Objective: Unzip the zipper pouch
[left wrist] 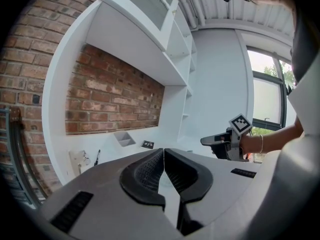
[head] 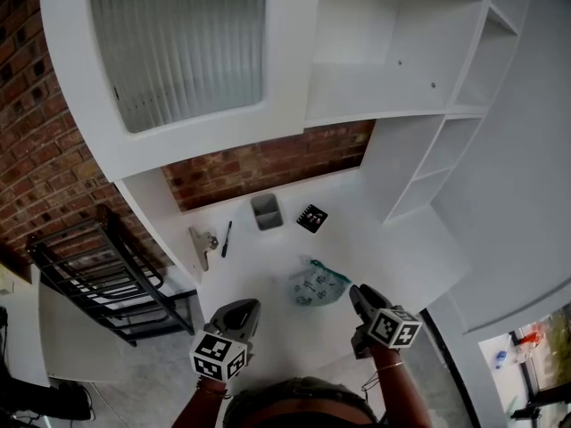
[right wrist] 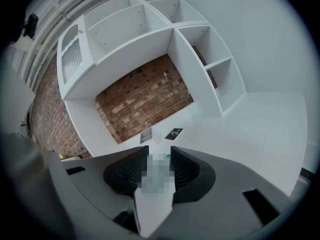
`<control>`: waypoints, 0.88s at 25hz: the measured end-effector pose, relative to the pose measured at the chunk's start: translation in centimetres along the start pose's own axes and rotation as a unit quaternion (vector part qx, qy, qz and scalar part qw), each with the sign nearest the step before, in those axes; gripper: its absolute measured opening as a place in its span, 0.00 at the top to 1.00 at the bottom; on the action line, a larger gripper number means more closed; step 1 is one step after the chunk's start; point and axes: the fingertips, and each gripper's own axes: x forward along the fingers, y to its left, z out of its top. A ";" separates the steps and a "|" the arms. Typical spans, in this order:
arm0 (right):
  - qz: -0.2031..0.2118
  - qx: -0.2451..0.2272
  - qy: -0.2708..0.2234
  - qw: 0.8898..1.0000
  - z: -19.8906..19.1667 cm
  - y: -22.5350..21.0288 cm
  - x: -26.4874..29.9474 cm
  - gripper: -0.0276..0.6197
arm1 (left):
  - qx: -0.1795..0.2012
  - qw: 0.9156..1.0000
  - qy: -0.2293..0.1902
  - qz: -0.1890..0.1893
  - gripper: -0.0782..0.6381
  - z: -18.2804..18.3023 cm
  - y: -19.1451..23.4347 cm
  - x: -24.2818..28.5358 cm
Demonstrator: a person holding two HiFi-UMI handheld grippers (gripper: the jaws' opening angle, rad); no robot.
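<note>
The clear zipper pouch (head: 317, 285) with teal trim lies flat on the white table (head: 268, 270). Just right of the pouch, the right gripper (head: 359, 294) has its jaws parted, gripping nothing. Left of the pouch, the left gripper (head: 243, 308) has its jaws clenched and empty. Beyond the pouch stands a grey bin (head: 266, 211).

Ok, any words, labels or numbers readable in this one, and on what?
No text is readable.
Small black card: white marks, too small to read.
Translucent zipper pouch with teal zip: printed pattern, too blurred to read.
Marker cubes: square codes only, no letters.
</note>
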 end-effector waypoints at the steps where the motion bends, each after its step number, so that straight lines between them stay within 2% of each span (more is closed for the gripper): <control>1: 0.004 0.003 -0.009 1.000 0.4 0.5 -0.1 0.76 | 0.002 1.000 -0.001 0.000 0.89 0.1 0.0 -0.1; 6: 0.052 0.051 -0.043 0.996 1.9 3.6 -0.5 0.77 | 0.003 1.000 -0.010 0.009 0.89 0.6 0.0 -0.4; 8: 0.061 0.051 -0.052 0.995 2.5 4.7 -0.7 0.77 | 0.003 1.000 -0.011 0.011 0.89 0.6 0.0 -0.6; 15: 0.063 -0.038 -0.072 0.995 3.5 8.0 -1.7 0.80 | 0.011 1.000 -0.019 0.014 0.89 1.1 -0.4 -1.1; 22: 0.058 -0.111 -0.092 0.988 4.0 10.1 -2.0 0.82 | 0.024 0.999 -0.034 0.021 0.89 2.3 -0.4 -1.7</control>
